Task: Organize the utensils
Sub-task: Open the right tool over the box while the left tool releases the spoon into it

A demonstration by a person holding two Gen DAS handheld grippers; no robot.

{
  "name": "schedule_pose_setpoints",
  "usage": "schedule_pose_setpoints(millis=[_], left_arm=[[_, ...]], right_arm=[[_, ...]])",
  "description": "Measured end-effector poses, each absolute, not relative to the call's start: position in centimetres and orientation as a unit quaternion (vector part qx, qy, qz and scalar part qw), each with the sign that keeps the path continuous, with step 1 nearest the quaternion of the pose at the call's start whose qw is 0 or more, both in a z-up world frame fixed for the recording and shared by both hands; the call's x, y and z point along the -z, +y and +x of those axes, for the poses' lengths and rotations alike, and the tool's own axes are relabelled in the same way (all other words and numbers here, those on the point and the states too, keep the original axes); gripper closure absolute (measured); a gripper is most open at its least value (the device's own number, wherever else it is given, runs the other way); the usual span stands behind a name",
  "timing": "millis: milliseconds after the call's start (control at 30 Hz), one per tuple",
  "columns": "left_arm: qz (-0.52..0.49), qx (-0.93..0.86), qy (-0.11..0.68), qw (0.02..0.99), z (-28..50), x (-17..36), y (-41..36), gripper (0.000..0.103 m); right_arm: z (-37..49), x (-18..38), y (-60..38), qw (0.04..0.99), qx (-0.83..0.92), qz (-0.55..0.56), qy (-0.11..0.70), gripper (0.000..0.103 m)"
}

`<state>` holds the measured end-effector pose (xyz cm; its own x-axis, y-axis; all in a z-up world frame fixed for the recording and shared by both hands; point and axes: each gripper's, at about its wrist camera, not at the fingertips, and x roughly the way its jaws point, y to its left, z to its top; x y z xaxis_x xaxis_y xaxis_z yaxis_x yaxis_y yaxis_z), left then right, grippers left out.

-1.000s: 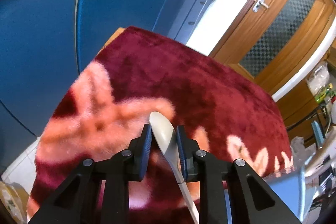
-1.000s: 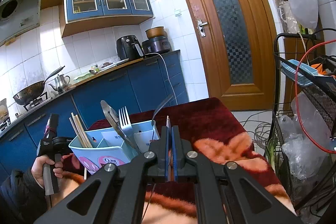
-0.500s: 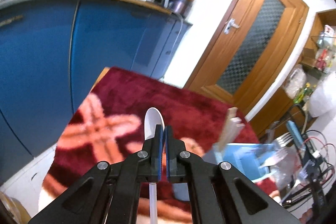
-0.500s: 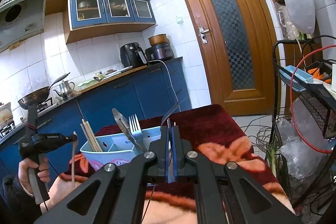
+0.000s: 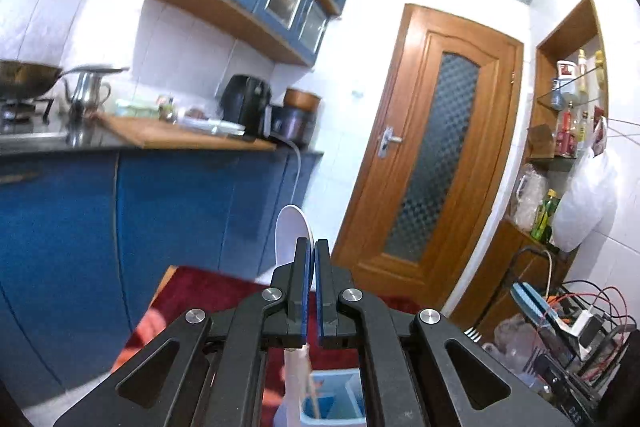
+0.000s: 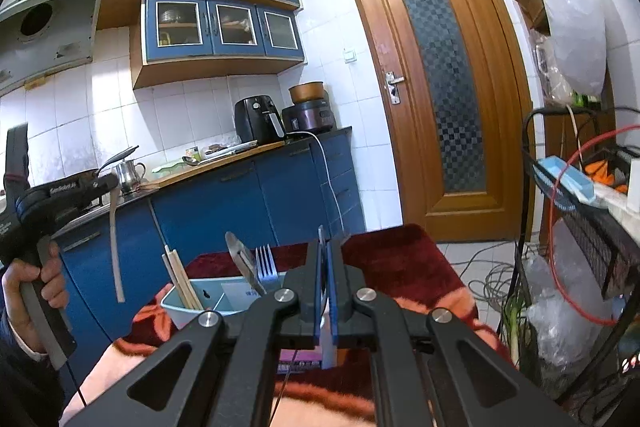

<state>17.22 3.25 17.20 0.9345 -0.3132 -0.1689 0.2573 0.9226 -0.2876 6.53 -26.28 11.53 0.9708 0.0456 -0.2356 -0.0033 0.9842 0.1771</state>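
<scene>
My left gripper [image 5: 311, 247] is shut on a white spoon [image 5: 289, 227]; the bowl sticks up past the fingertips and the handle hangs down toward a light blue utensil caddy [image 5: 336, 401]. In the right wrist view the left gripper [image 6: 108, 183] is raised at the left, the spoon [image 6: 115, 247] hanging from it above the table. My right gripper [image 6: 327, 247] is shut on the edge of the caddy [image 6: 200, 301], which holds chopsticks [image 6: 180, 279], a knife [image 6: 242, 259] and a fork [image 6: 265, 261].
The caddy stands on a table covered by a red patterned cloth [image 6: 400, 267]. Blue kitchen cabinets [image 6: 248, 203] run behind it, a wooden door [image 6: 440, 87] beyond. A black wire rack [image 6: 580, 227] with cables and bags stands at the right.
My left gripper closed on the spoon, lifted it off the cloth and tilted up, so the spoon now hangs near the caddy. My right gripper stayed shut at the caddy.
</scene>
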Motion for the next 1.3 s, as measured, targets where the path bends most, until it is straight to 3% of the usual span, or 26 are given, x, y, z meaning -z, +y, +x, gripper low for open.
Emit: schedule_pose_setpoints(millis=[267,667,967,1167,1300], left_arm=[[-0.13,0.152,0.07,0.977,18.8,-16.2,0.4,0.101],[-0.124,0.149,0.082,0.978,20.7,-12.1,-1.4,0.101],[-0.106,0.154,0.103,0.977,20.4,-10.4,-1.9,0.101],[-0.092,0.166,0.128,0.973,19.8,-10.0,-2.1,0.097],[-0.084,0.167,0.136,0.973,18.9,-10.1,-2.0,0.092]], right_arm=[[8.7,-13.7,-26.0,0.994,-0.003,0.055,0.098,0.098],[13.0,-15.1,-25.3,0.998,0.016,0.018,0.063,0.098],[15.3,-11.4,-24.0,0.992,-0.021,0.014,0.128,0.098],[15.5,-10.6,-24.4,0.986,-0.05,0.05,0.149,0.083],[14.4,-11.1,-24.7,0.987,-0.053,0.063,0.14,0.083]])
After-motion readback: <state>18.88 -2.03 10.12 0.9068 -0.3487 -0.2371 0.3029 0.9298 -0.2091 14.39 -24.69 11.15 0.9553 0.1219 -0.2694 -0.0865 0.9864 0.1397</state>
